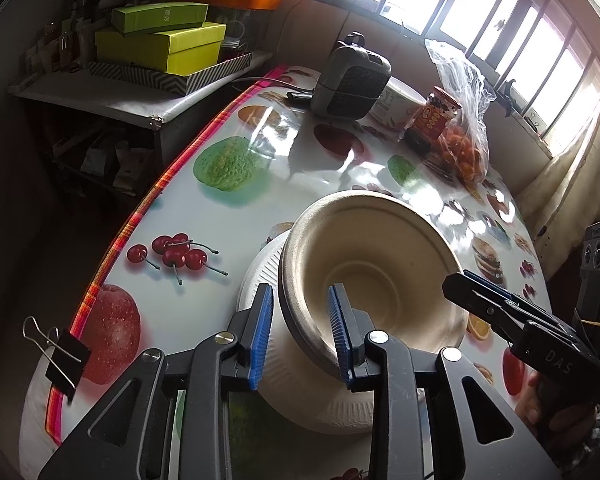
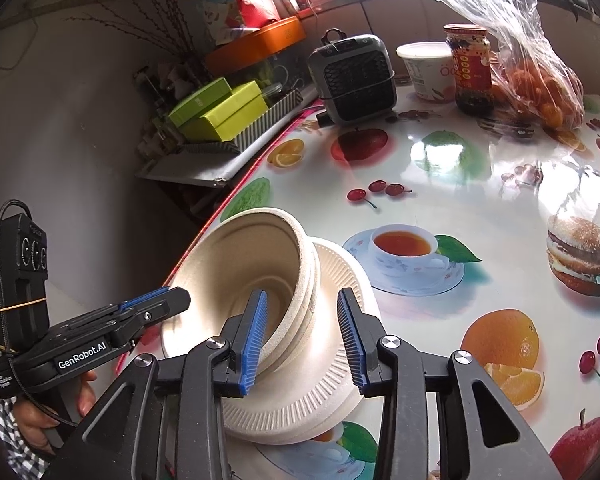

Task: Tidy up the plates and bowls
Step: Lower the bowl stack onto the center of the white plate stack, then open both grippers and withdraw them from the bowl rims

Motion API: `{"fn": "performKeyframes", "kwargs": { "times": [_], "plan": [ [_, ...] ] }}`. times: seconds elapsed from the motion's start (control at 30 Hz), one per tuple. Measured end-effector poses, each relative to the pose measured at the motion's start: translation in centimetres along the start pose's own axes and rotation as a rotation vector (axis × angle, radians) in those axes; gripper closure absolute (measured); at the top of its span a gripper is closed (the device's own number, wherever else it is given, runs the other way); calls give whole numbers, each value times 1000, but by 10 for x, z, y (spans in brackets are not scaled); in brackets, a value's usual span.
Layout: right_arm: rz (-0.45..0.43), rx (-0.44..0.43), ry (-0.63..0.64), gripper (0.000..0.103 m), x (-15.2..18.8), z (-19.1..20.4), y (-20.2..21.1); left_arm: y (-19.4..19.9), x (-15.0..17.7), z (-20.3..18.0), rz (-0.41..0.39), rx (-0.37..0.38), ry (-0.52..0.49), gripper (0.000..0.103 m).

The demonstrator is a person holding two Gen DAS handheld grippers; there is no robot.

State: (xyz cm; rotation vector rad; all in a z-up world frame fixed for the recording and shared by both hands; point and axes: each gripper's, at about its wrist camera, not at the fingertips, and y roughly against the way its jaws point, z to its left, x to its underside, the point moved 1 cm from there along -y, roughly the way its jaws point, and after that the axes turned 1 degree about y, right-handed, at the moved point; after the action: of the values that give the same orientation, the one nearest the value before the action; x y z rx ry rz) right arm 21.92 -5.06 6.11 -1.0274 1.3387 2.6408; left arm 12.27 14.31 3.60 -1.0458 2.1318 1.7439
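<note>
A nested stack of beige pulp bowls (image 1: 380, 256) sits on a stack of white ribbed paper plates (image 1: 320, 408) on the fruit-print table (image 1: 228, 216). My left gripper (image 1: 300, 308) straddles the bowls' left rim; its blue pads (image 1: 262, 336) stand clear of the rim, so it is open. In the right wrist view my right gripper (image 2: 302, 312) straddles the right rim of the bowls (image 2: 236, 264), above the plates (image 2: 324, 396), also open with gaps on both sides. Each gripper shows in the other's view: the right gripper (image 1: 458, 280) and the left gripper (image 2: 176, 298), hand-held.
At the table's far end stand a grey heater (image 1: 352, 76), a white tub (image 2: 426, 68), a red-labelled jar (image 1: 432, 116) and a plastic bag of oranges (image 1: 464, 148). The table's left edge carries a binder clip (image 1: 60, 356). Green boxes (image 1: 160, 44) sit on a side shelf.
</note>
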Motion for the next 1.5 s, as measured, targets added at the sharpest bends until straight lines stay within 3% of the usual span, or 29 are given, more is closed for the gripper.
{"fn": "performKeyframes", "kwargs": {
  "times": [0.1,0.17,0.27,0.43,0.5,0.87,1.03,1.13,1.23,1.5],
  "plan": [
    [-12,5,3,57,3,2,5,6,2,-1,-11,-11,-10,71],
    [-22,13,13,55,5,5,9,10,5,-1,-18,-11,-11,62],
    [-43,27,32,52,10,10,18,19,10,-1,-39,-11,-14,62],
    [-70,39,46,50,25,16,31,38,24,-10,-96,-89,-81,54],
    [-76,52,52,50,33,17,35,41,31,-10,-93,-71,-82,54],
    [-123,170,126,40,77,24,62,60,75,-24,-159,-134,-165,54],
    [-100,222,146,34,99,25,61,49,101,-21,-119,-142,-178,54],
    [-77,254,142,33,111,21,56,41,116,-24,-118,-201,-231,54],
    [-42,269,145,33,123,17,48,35,123,-21,-86,-156,-212,54],
    [8,322,161,24,141,17,32,19,140,-19,-41,-168,-218,53]
  ]
}}
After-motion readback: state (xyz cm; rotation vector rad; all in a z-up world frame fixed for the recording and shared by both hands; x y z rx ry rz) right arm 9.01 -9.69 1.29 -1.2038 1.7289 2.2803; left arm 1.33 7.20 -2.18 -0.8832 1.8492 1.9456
